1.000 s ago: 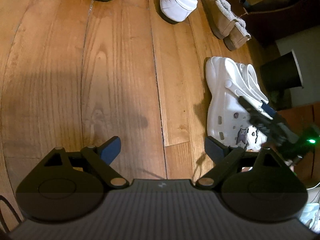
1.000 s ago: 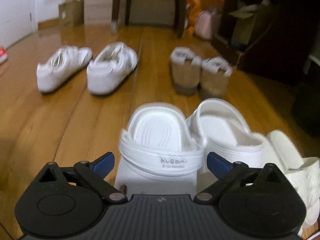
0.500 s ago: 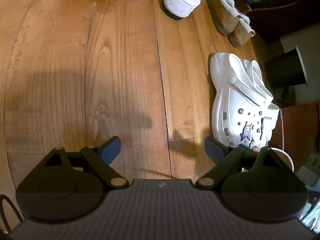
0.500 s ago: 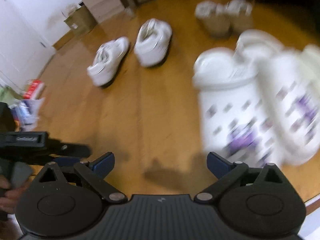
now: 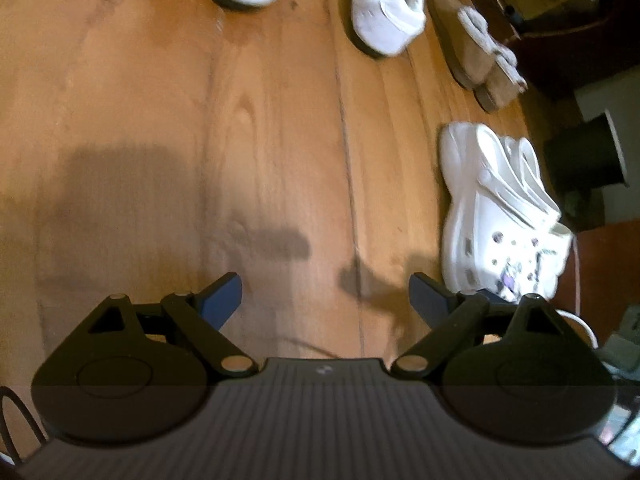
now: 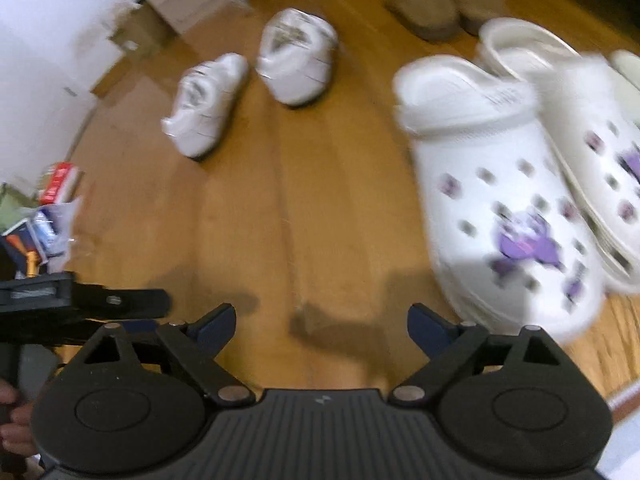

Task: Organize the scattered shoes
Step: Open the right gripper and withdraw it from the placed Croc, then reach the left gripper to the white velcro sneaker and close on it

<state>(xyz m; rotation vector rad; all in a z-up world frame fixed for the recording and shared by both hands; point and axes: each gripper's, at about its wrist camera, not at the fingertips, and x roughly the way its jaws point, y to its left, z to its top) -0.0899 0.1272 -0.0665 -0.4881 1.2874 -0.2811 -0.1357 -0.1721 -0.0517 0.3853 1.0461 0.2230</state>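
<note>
A: What is nearest in the left wrist view?

B: The left gripper [image 5: 326, 294]. Its two blue-tipped fingers stand wide apart and hold nothing. Under them is only the wooden floor [image 5: 160, 160], with some dark shadows on it.

A: And the right one?

B: The right gripper [image 6: 322, 326] is the same: jaws spread wide, empty, above bare floor. At the left edge of that view I see part of the other black tool, and at the bottom-left corner a hand [image 6: 10, 420] around its handle.

A: Where are the shoes?

B: The closest are the white clogs [image 6: 504, 200], a pair side by side with purple charms on the toes. They lie just to the right of the right gripper, not between its fingers. In the left wrist view they are at the right side, near the right fingertip [image 5: 426, 294] but apart from it.

A: Farther away?

B: Two white sneakers [image 6: 296, 60] stand on the floor, with a small gap between them. To their right, the tan slippers [image 6: 440, 8] with fluffy lining sit close together. The picture is blurred there, so the details I cannot tell.

A: Something else?

B: Some packets and papers [image 6: 44, 208] lie at the left by a white wall.
</note>
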